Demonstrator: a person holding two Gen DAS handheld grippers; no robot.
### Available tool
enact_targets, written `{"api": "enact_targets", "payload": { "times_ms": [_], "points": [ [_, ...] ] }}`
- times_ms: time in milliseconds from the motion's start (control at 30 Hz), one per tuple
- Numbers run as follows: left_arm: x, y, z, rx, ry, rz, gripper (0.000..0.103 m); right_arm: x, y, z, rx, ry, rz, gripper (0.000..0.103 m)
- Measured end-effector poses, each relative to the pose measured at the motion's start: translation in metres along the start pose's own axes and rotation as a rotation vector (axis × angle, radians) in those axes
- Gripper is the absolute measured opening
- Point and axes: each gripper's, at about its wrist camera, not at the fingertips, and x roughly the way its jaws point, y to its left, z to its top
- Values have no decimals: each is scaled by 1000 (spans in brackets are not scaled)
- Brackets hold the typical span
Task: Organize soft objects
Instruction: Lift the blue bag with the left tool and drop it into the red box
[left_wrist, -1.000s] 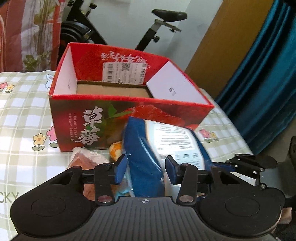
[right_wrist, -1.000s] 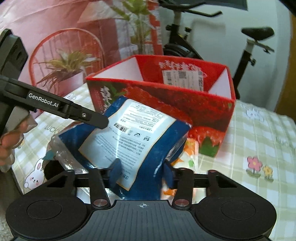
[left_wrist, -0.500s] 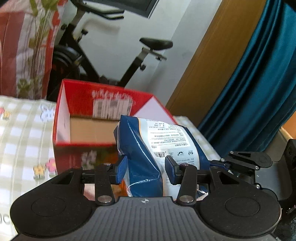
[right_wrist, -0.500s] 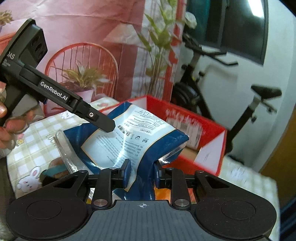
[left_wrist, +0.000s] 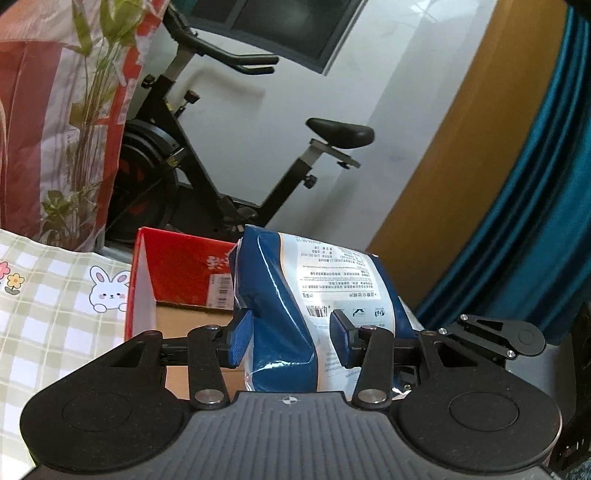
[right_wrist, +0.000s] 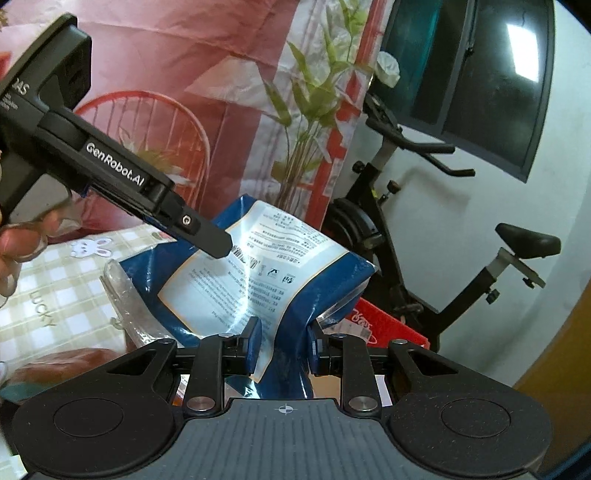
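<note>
One blue packet (left_wrist: 280, 317), long axis pointing away toward one red box (left_wrist: 177, 273), hung aloft. Two grippers, left gripper (left_wrist: 291, 343) and right gripper (right_wrist: 284, 347), each clenched it.

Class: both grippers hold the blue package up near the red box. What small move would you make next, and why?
Probably carry the blue package a little forward over the red box and lower it. Both the left gripper and right gripper pinch it, it hangs above the table, and the box's open cardboard floor shows just beyond it.
</note>
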Motion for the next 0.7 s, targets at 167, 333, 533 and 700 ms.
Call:
{"api": "enact_targets", "payload": {
  "times_ms": [167, 333, 533, 700],
  "points": [
    [24, 16, 5, -20, 37, 33, 48, 35, -3, -1, -1, 37, 9, 22],
    [39, 33, 5, -46, 68, 53, 48, 67, -5, -2, 6, 83, 18, 21],
    [54, 40, 2, -31, 109, 80, 48, 99, -10, -9, 47, 157, 33, 17],
    [58, 41, 1, 15, 125, 108, 52, 124, -8, -16, 73, 263, 22, 10]
  ]
}}
